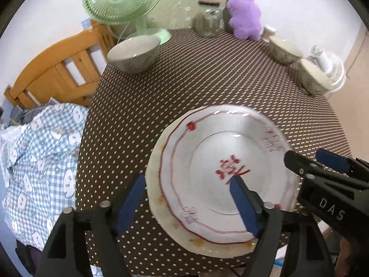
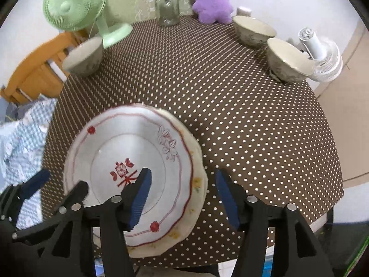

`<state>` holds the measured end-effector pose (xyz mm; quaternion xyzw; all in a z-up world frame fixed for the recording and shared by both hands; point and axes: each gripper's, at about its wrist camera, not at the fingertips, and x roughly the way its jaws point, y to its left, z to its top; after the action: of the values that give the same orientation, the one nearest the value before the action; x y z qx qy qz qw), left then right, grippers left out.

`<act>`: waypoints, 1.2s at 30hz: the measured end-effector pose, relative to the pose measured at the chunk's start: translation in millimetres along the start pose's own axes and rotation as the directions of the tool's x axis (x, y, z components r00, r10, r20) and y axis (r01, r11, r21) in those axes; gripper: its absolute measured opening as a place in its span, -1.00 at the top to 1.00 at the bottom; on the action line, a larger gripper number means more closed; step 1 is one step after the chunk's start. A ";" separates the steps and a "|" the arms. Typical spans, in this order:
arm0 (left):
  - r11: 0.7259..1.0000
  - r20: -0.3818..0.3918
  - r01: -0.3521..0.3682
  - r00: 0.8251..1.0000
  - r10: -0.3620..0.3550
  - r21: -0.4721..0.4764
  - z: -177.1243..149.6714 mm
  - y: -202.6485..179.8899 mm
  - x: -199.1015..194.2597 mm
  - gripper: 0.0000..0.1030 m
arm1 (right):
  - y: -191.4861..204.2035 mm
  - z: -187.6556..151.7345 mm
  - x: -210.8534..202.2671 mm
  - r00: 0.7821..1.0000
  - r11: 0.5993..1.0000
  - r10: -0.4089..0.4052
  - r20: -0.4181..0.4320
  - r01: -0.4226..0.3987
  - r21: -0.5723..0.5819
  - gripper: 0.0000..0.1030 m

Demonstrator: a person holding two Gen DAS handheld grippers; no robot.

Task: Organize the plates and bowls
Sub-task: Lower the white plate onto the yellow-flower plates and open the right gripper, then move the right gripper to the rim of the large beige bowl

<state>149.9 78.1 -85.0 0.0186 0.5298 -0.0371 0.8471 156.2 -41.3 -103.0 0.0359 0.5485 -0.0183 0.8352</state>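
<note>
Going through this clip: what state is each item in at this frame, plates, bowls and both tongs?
Top plate: stacked on the lower plate, released.
Lower plate: flat on the table, underneath.
Left bowl: upright, alone.
Two right bowls: upright, side by side, unstacked.
Left tongs: open, holding nothing.
Right tongs: open, holding nothing.

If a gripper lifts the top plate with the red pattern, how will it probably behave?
The top plate looks glazed, with highlights on it, so it is probably stiff, slippery and breakable. It rests on a second plate with yellow flowers, so a push would likely slide it rather than tip it.
</note>
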 end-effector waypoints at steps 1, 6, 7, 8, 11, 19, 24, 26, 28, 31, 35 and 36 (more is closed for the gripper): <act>1.000 0.013 0.004 1.000 -0.004 0.008 1.5 -3.3 -4.3 -0.62 | -3.6 1.4 -5.5 1.000 1.000 0.007 0.013 -0.007 0.008 -0.33; 1.000 0.058 0.014 0.998 -0.015 0.013 13.4 -24.7 -19.1 -0.69 | -24.2 13.1 -26.7 0.997 0.999 0.024 0.075 -0.026 0.026 -0.37; 1.000 0.066 0.015 0.998 -0.015 0.009 16.3 -29.2 -21.1 -0.70 | -29.6 16.2 -28.3 0.996 0.999 0.029 0.082 -0.031 0.023 -0.37; 1.000 0.071 0.017 0.997 -0.017 0.007 18.5 -32.4 -23.2 -0.70 | -33.6 18.5 -29.5 0.996 0.999 0.031 0.083 -0.033 0.017 -0.37; 1.000 0.099 0.009 0.995 -0.009 0.001 29.5 -51.2 -32.0 -0.70 | -48.3 24.0 -34.9 0.995 0.999 0.043 0.094 -0.045 0.012 -0.37; 0.997 0.122 -0.010 0.992 0.020 -0.082 56.6 -93.5 -37.6 -0.70 | -94.3 56.6 -50.9 0.988 0.997 0.070 0.139 -0.062 -0.055 -0.40; 0.994 0.135 -0.013 0.991 0.027 -0.104 71.5 -124.0 -35.5 -0.69 | -125.0 74.5 -54.0 0.985 0.995 0.067 0.160 -0.054 -0.083 -0.40; 0.994 0.141 -0.013 0.990 0.028 -0.108 77.3 -136.0 -34.4 -0.69 | -137.4 81.4 -53.7 0.984 0.995 0.064 0.165 -0.051 -0.083 -0.40; 0.994 0.153 -0.010 0.988 0.027 -0.109 84.1 -149.5 -32.8 -0.69 | -150.7 88.5 -53.1 0.983 0.995 0.069 0.168 -0.055 -0.084 -0.40; 0.994 0.162 -0.014 0.986 0.032 -0.109 94.1 -167.8 -28.1 -0.68 | -170.5 100.2 -50.8 0.982 0.995 0.070 0.177 -0.055 -0.088 -0.40; 0.995 0.168 -0.011 0.985 0.028 -0.100 110.2 -193.0 -19.8 -0.59 | -195.7 115.0 -47.7 0.977 0.993 0.076 0.201 -0.056 -0.101 -0.40; 0.995 0.166 -0.009 0.986 0.025 -0.097 114.1 -198.7 -17.2 -0.58 | -200.0 118.6 -46.4 0.976 0.993 0.075 0.203 -0.055 -0.105 -0.40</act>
<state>228.3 -127.2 -17.9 -0.0209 0.4581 -0.0058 0.8887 232.3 -250.5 -21.5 0.0104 0.4577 0.0324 0.8885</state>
